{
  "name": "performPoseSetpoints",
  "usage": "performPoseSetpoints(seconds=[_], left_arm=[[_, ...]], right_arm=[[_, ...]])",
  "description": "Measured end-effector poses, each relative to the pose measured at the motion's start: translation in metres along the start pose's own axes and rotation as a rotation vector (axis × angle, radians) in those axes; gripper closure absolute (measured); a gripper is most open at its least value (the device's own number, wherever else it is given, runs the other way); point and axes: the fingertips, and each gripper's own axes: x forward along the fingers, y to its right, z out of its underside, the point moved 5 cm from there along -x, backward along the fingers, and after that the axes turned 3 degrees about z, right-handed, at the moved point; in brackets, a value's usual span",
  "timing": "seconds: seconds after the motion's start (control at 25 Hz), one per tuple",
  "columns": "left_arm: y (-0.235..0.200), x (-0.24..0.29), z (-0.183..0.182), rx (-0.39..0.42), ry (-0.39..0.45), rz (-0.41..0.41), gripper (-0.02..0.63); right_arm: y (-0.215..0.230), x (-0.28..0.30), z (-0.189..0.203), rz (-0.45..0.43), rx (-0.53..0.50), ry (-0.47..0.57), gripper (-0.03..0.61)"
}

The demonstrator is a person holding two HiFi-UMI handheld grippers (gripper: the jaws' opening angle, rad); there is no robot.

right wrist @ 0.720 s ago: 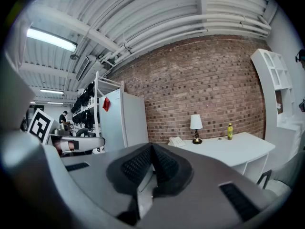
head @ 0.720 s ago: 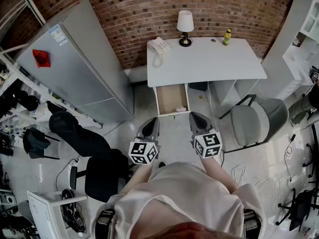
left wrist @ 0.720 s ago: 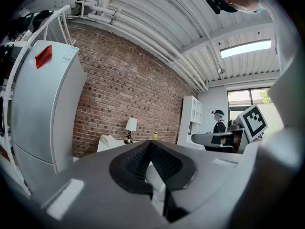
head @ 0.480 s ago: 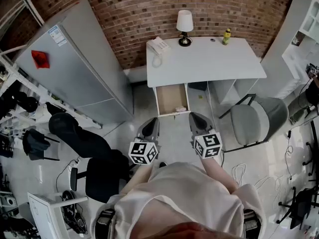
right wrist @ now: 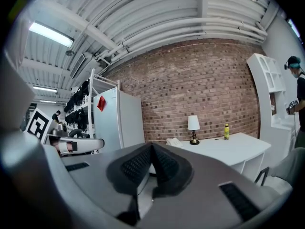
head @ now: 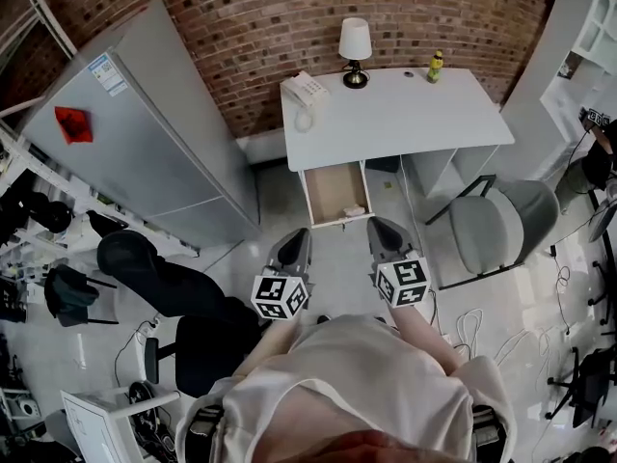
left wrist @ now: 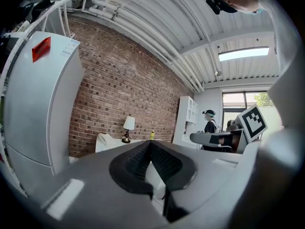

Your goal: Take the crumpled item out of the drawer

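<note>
The white desk [head: 405, 114] stands against the brick wall, its wooden drawer [head: 333, 186] pulled open toward me. A small pale crumpled item [head: 353, 210] lies in the drawer's front right corner. My left gripper [head: 301, 233] and right gripper [head: 374, 224] hover side by side just in front of the drawer, both pointing at it. In the left gripper view the left gripper [left wrist: 148, 145] has its jaws shut with nothing between them. The right gripper [right wrist: 152, 146] is likewise shut and empty in its own view.
A grey fridge [head: 145, 133] stands left of the desk. On the desk are a lamp [head: 354, 48], a telephone [head: 307, 91] and a yellow bottle [head: 436, 65]. A grey chair [head: 501, 225] is to the right, a black office chair [head: 164, 283] to the left, cables on the floor.
The head view has shifted slightly. Both grippers stay shut in the same place before the open drawer.
</note>
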Motion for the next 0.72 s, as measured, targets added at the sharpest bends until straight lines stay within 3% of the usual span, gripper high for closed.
performPoseSetpoints(seconds=[0.48,0.72], left_arm=[[-0.046,-0.016,-0.003,-0.008,-0.002,0.087,0.604],[-0.056,-0.012,0.000,-0.024,-0.001,0.091,0.604]], right_arm=[[-0.051,0.022,0.001,0.077,-0.011,-0.013,0.572],[-0.052,0.034,0.001,0.080,-0.020,-0.018,0.572]])
